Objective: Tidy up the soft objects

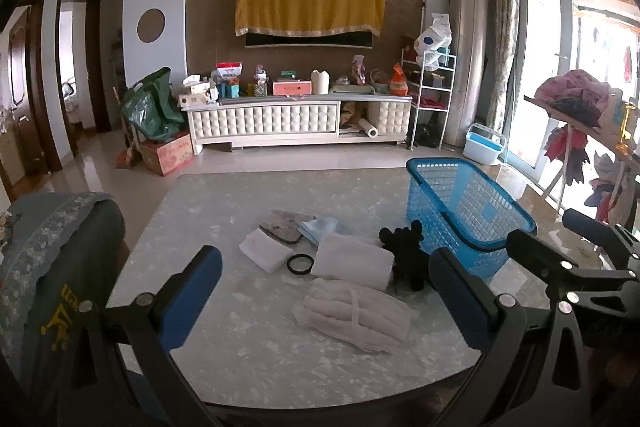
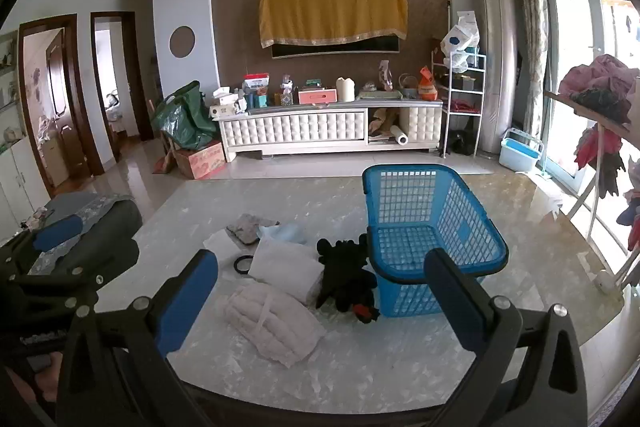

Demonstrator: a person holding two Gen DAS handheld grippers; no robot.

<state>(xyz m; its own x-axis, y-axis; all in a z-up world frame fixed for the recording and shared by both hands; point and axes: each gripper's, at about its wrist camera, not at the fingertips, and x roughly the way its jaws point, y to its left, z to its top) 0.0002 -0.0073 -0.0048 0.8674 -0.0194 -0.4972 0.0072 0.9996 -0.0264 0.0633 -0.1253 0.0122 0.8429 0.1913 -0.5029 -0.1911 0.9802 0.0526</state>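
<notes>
Above the near edge of the marble table, the left gripper hangs with its blue-padded fingers spread wide and nothing between them. Beside it the right gripper hovers the same way, jaws parted and empty; its black frame also intrudes at the right edge of the left wrist view.

Just past the fingertips lies a white padded bundle, bound by a strap across its middle, its long axis running from near-right to far-left of the blue basket. Beyond it, a folded white cloth lies with its long side slanting the same way. A black plush toy sprawls against the basket's left wall, its long axis running toward the camera; a red patch shows at its near end, and its exact form is hard to make out. The left gripper's right finger hides part of it in the left wrist view.

Left of the folded cloth sit a small black ring and a thin white sheet. Farther from the basket, a light blue fabric piece and a grey patterned cloth overlap, each partly covered. The basket stands upright with its mouth open, and its near rim is cut by the right gripper's finger.
</notes>
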